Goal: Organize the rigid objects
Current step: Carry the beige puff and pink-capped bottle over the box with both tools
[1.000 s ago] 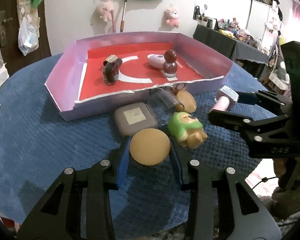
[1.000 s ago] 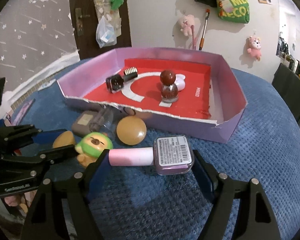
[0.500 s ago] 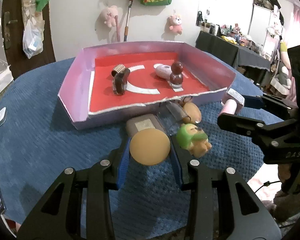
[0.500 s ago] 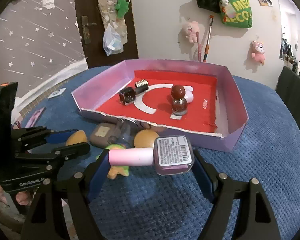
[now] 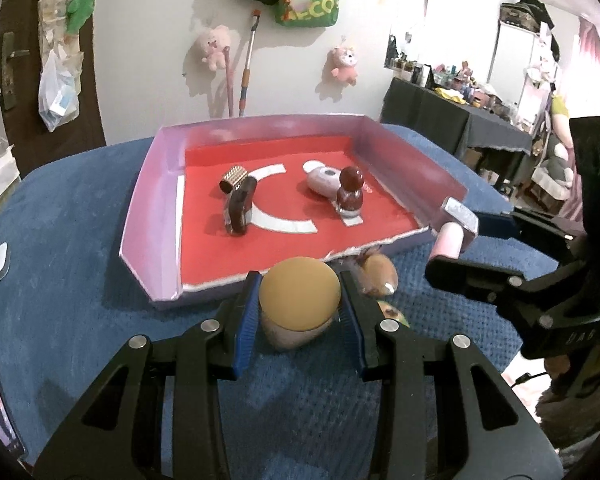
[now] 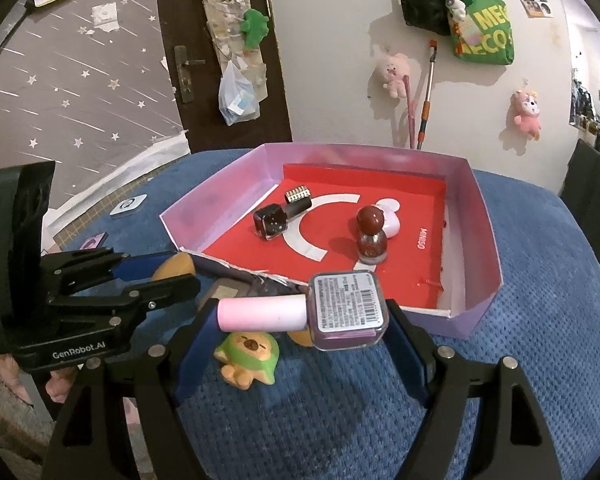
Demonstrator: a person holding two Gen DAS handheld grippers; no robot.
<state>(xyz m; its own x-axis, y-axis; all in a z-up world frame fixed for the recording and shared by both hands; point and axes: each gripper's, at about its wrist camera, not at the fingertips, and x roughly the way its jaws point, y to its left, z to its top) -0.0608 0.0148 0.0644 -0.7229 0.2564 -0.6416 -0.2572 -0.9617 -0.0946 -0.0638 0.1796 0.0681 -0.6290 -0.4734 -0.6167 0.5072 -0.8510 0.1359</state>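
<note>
Left gripper (image 5: 300, 304) pinches a tan egg-shaped piece (image 5: 298, 300) across its width – pads on both sides, clear of the blue cloth (image 5: 80, 280), so it reads as carried, not resting.

Right gripper (image 6: 300, 316) clamps a nail polish bottle (image 6: 304, 312) lying sideways, pink cap against the left pad and the glass base against the right; gripping it end to end explains the wide jaw spread.

Below and just beyond the grippers, loose on the cloth: a green-hooded toy figure (image 6: 248, 356) and a second tan egg (image 5: 380, 276) beside the box's near wall.

Further out, the purple box (image 5: 152, 208) with a red floor – the likely drop spot. It already holds a dark polish bottle (image 5: 240, 208) on its side at left, a red round-capped bottle (image 5: 350, 196) upright at right and a pale pink oval case (image 5: 324, 180) just behind that.

Open floor near the front edge looks like the easiest place for both held items.
</note>
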